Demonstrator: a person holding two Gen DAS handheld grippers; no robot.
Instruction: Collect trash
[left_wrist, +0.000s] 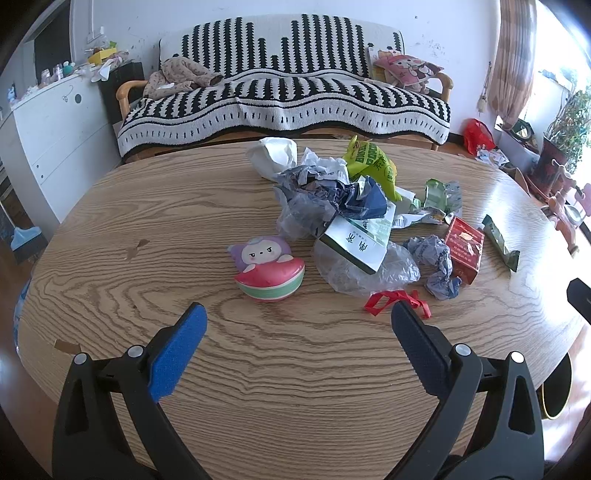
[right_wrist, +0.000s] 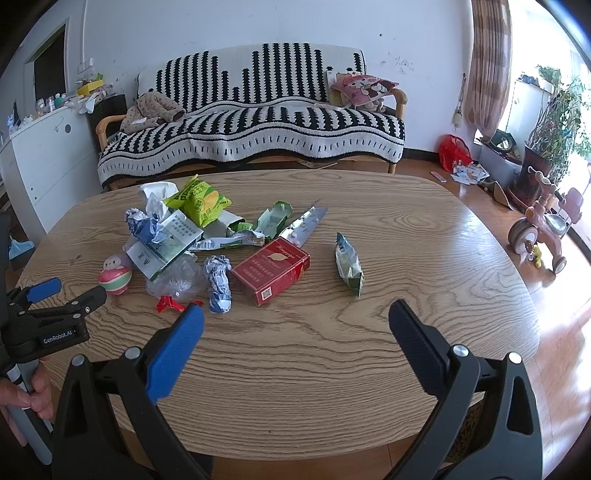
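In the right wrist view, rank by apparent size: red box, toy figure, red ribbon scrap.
1. Red box, clearly largest.
2. Toy figure.
3. Red ribbon scrap, smallest, though partly hidden behind the gripper finger.

Trash pile (left_wrist: 343, 206) sits mid-table (left_wrist: 184, 229), sofa (left_wrist: 284, 92) behind it. Toy (left_wrist: 267, 267) left of pile, cigarette box (right_wrist: 271, 271) right of crumpled paper (right_wrist: 218, 282), snack wrapper (right_wrist: 349, 264) further right, apart. Ribbon scrap (left_wrist: 397, 301) at pile's near edge.

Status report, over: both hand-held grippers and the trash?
Left hand-held gripper open, empty. Right hand-held gripper open, empty. Trash untouched on table. Toy beside pile.
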